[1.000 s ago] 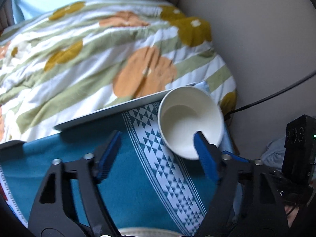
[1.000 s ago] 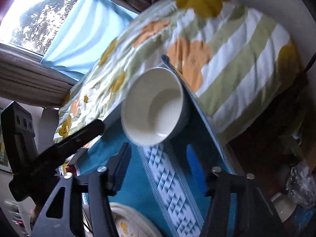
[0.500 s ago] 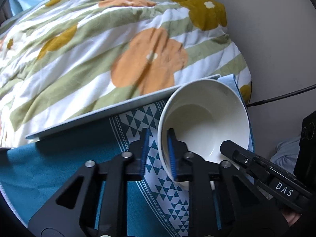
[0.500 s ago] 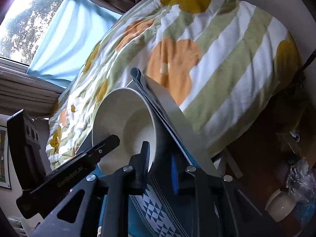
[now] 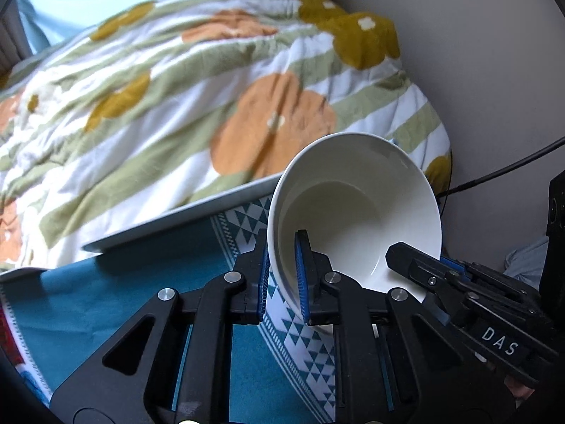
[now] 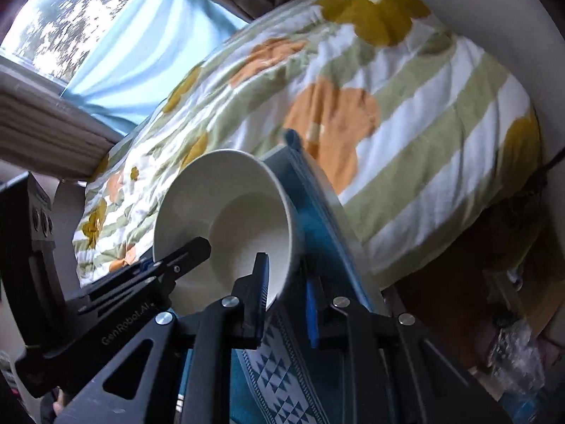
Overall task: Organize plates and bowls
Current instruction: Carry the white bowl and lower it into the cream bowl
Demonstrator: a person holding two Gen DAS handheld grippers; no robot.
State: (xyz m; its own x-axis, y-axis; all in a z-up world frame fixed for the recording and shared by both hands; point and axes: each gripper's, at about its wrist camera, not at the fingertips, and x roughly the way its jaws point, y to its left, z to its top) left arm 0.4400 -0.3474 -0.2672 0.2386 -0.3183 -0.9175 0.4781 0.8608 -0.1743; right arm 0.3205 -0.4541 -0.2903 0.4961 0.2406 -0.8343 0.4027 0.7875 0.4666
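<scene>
With both my left tongs [image 5: 284,275] and right tongs [image 6: 286,295] clamped on the bowl [image 5: 356,219] rim, I lift it; next comes a steady carry.

The left gripper [image 5: 282,275] is built of matte black plastic arms with triangular cut-outs and silver round screw heads at the joints; its fingers [image 5: 302,275] carry ribbed blue pads. The right gripper [image 6: 286,300] is the same make, black with blue pads and silver screws. White lettering marks each one where it shows in the other's view: "DAS" at lower right (partly cut off), "GenRobot.AI" at lower left.
</scene>
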